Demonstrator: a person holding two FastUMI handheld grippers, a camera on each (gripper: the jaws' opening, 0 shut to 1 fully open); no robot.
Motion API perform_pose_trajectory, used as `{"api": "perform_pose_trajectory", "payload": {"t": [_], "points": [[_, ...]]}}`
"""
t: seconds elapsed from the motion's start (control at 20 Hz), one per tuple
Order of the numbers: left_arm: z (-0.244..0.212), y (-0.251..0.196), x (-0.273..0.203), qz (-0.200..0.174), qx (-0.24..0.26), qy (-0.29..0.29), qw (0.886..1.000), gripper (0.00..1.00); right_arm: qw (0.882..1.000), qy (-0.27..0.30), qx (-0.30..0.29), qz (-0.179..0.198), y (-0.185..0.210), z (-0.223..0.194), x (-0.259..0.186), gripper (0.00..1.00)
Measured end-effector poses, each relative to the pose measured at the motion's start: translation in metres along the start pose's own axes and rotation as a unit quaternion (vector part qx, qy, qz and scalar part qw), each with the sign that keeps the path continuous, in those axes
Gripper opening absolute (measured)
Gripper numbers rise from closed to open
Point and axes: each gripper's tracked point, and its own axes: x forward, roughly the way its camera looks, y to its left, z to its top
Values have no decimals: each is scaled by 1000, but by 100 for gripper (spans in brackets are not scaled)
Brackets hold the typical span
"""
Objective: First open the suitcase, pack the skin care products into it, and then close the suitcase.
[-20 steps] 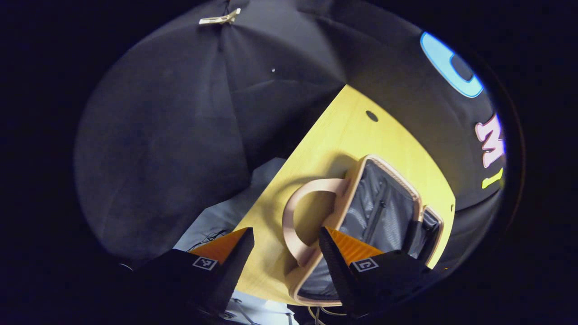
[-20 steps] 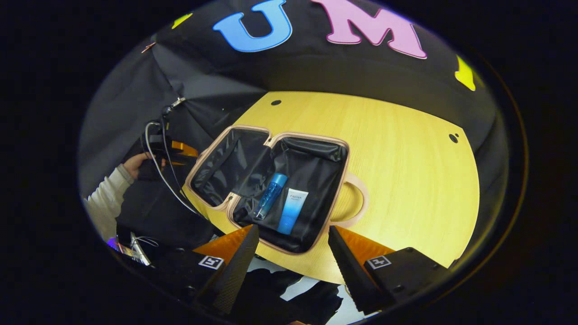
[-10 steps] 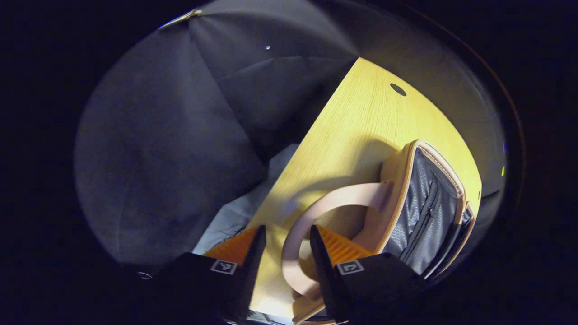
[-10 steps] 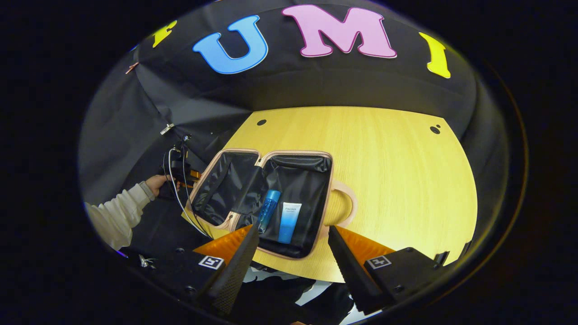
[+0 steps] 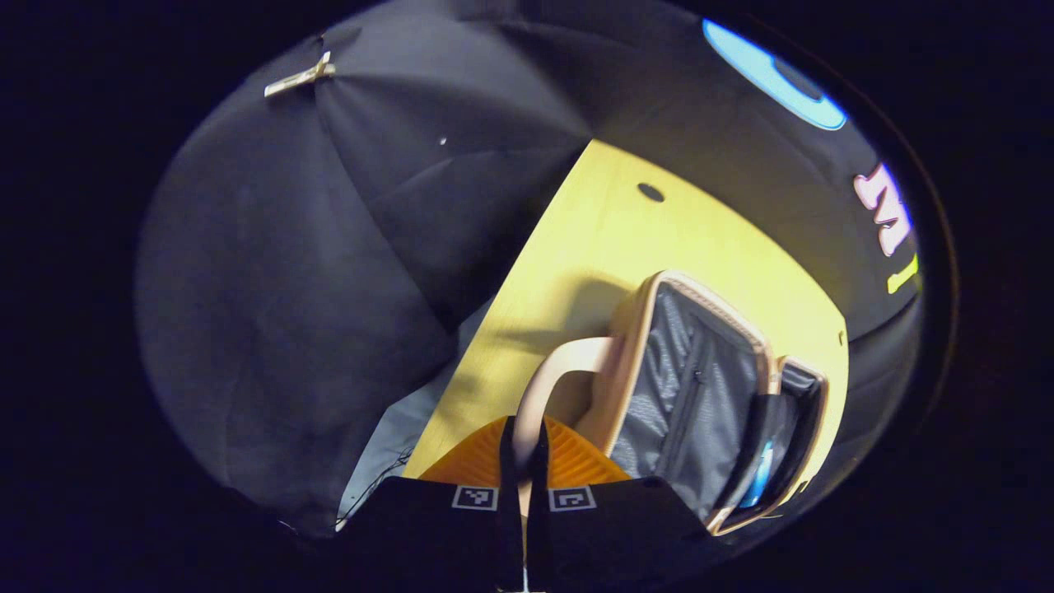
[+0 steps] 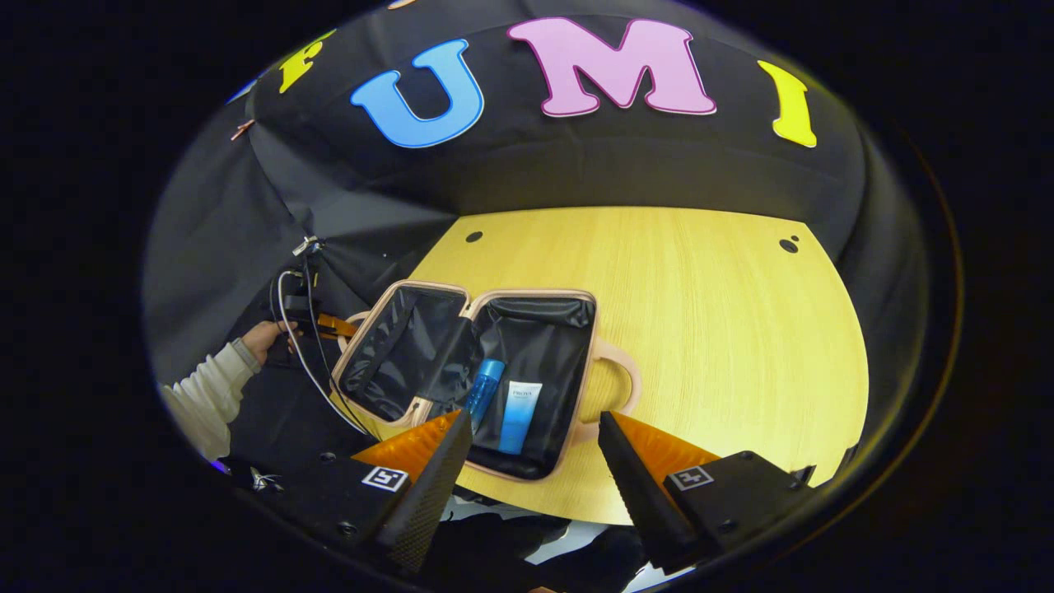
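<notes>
A beige suitcase [image 6: 586, 362] lies open on the yellow table [image 6: 700, 329]. In its right half lie a blue bottle [image 6: 484, 394] and a white-and-blue tube [image 6: 519, 416]. My right gripper [image 6: 535, 436] hangs open above the near edge of the case, holding nothing. In the left gripper view, my left gripper [image 5: 521, 449] is shut on the lid's beige handle [image 5: 560, 362]. The lid's grey lining [image 5: 683, 387] faces right, and the blue bottle [image 5: 762, 478] peeks out behind it. A hand [image 6: 263, 338] holds the left gripper [image 6: 325, 325] at the lid's outer side.
Cables [image 6: 296, 346] loop down from the left gripper past the table's left edge. Small dark holes [image 6: 473, 236] [image 6: 789, 245] mark the table's far corners. Bare tabletop stretches to the right of the case. A clip [image 5: 298, 76] pins the black cloth.
My left gripper went from open beside the lid's handle to shut on it. The right gripper drew back a little from the case and stayed open.
</notes>
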Motion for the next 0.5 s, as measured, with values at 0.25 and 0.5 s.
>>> {"api": "perform_pose_trajectory", "payload": {"t": [0.25, 0.5], "points": [[23, -58, -94, -62, 22, -74, 995, 6, 999, -17, -9, 33, 3, 14, -8, 98], [19, -173, -173, -125, 86, -131, 980, 6, 998, -49, -21, 37, -23, 29, -37, 98]]}}
